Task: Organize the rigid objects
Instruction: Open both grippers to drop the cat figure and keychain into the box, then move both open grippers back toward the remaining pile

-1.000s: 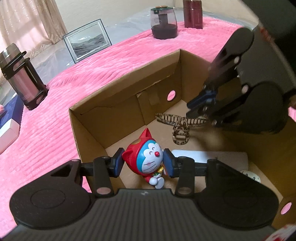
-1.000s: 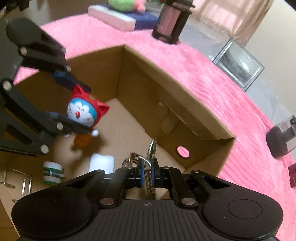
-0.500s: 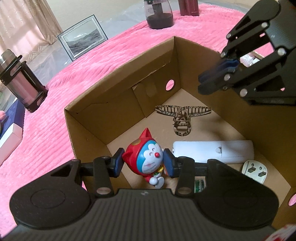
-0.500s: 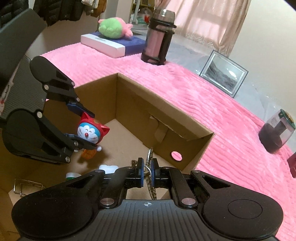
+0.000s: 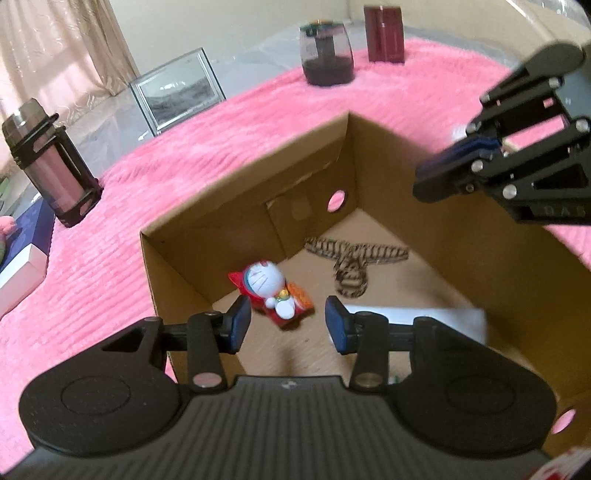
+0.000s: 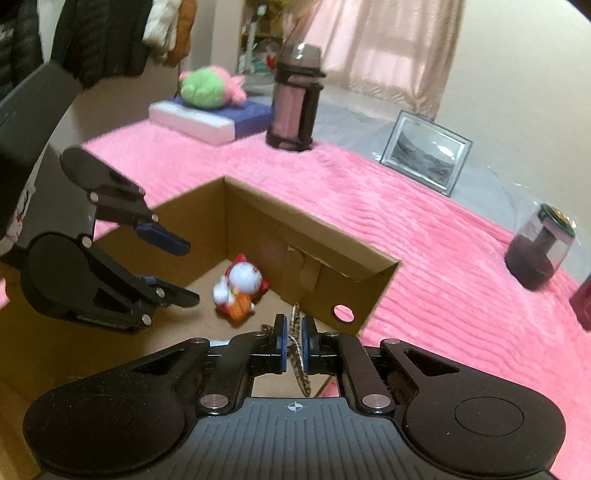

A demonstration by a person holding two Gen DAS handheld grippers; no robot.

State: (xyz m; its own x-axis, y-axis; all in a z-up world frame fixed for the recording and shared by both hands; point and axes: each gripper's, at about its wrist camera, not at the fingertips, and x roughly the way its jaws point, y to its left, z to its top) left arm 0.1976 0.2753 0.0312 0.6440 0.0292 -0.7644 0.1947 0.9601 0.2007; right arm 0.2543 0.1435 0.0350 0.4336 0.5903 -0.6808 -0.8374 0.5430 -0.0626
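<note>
A red-hooded blue cat figure [image 5: 271,288] [image 6: 240,288] lies on its back on the floor of the open cardboard box [image 5: 240,177] [image 6: 314,229], near the left corner. My left gripper [image 5: 286,325] [image 6: 188,273] hovers just above it, open, its blue pads clear of the figure. A striped brown clip [image 5: 351,266] [image 6: 295,314] lies flat by the far wall. My right gripper [image 5: 424,181] [image 6: 293,332] is shut and empty above the box's right wall; in the right wrist view the clip only shows behind its pads. A white oblong object [image 5: 424,317] lies on the floor at the right.
The box sits on a pink blanket [image 5: 92,280]. On the blanket stand a thermos [image 5: 51,173] [image 6: 293,103], a framed picture [image 5: 177,92] [image 6: 428,155], a dark glass jar [image 5: 327,51] [image 6: 539,247] and a dark red carton [image 5: 384,33]. A plush toy [image 6: 210,86] rests on a flat box.
The cat figure has left my left gripper's pads and now lies on the box floor. My right gripper has risen out of the box, away from the striped clip.
</note>
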